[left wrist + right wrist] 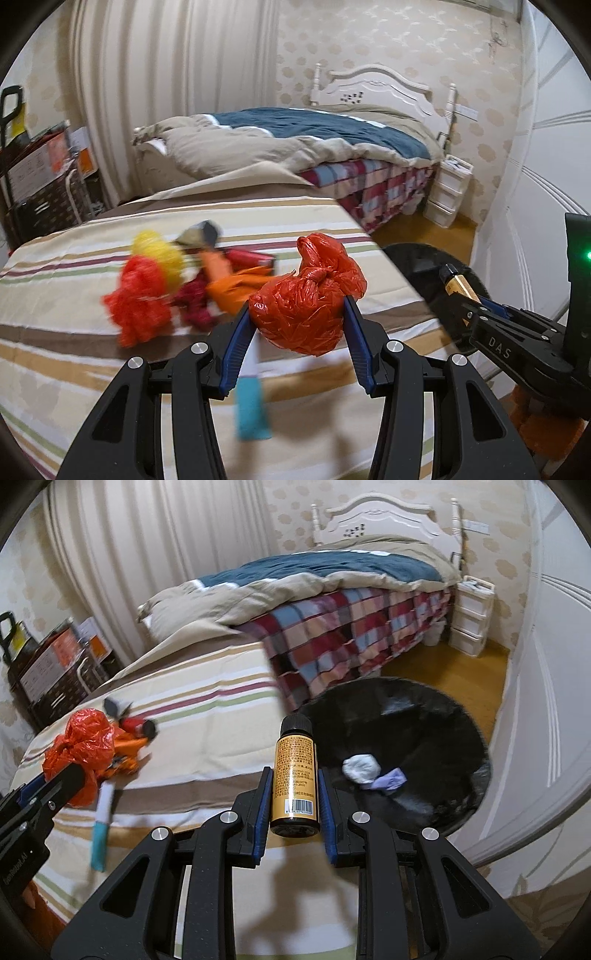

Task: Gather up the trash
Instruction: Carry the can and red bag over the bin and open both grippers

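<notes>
Two hand-held grippers are working over a striped bed (207,734). The left hand-held gripper (297,314) is clamping one knotted, crinkly red plastic bag (306,306), holding it above the bedcover. The right hand-held gripper (293,794) is gripping one small brown bottle (295,771) with a gold label and black cap, upright. One black bin (436,738) beside the bed is containing two scraps: a white wad (360,768) and a lilac piece (389,781).
</notes>
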`<state>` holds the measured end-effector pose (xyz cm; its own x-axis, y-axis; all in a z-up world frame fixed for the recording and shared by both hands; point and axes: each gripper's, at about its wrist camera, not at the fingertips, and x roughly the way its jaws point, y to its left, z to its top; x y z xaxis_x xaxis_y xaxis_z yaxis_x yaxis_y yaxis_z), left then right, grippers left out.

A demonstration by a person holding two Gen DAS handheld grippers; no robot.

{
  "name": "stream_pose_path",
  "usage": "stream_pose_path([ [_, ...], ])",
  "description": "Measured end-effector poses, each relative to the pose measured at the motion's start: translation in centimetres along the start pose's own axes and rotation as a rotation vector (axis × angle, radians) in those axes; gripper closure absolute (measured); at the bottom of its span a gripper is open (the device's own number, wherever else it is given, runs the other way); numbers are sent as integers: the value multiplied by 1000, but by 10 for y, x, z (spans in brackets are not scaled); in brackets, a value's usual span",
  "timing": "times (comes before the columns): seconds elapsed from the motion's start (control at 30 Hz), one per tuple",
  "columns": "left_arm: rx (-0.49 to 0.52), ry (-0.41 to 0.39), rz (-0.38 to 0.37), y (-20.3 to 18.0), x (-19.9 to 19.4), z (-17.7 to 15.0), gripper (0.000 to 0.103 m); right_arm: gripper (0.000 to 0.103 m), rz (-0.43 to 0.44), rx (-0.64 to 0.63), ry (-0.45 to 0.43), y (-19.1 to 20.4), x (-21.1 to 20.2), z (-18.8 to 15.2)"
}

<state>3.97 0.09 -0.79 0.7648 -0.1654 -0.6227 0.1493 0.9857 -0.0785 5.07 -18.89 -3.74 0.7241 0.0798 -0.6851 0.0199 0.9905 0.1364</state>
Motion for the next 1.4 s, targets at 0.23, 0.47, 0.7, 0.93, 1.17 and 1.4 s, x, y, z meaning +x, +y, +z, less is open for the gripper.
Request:
stream_pose_path([
  [0.23,45,39,-48,-44,35,11,54,80,-48,36,-5,-35,10,11],
  [0.47,88,60,-61,-76,66,19,54,80,-80,73,11,-67,29,19],
  [0.7,129,82,-67,-103,89,23,54,80,-92,107,17,-90,42,25],
  [0.93,164,96,-60,-122,103,26,54,80,-97,131,27,-106,52,26],
  [1.17,180,117,-52,-130,111,24,52,78,-105,152,39,-115,59,24],
  [1.4,171,86,-32,-127,103,24,28,57,-142,180,16,-121,56,23],
])
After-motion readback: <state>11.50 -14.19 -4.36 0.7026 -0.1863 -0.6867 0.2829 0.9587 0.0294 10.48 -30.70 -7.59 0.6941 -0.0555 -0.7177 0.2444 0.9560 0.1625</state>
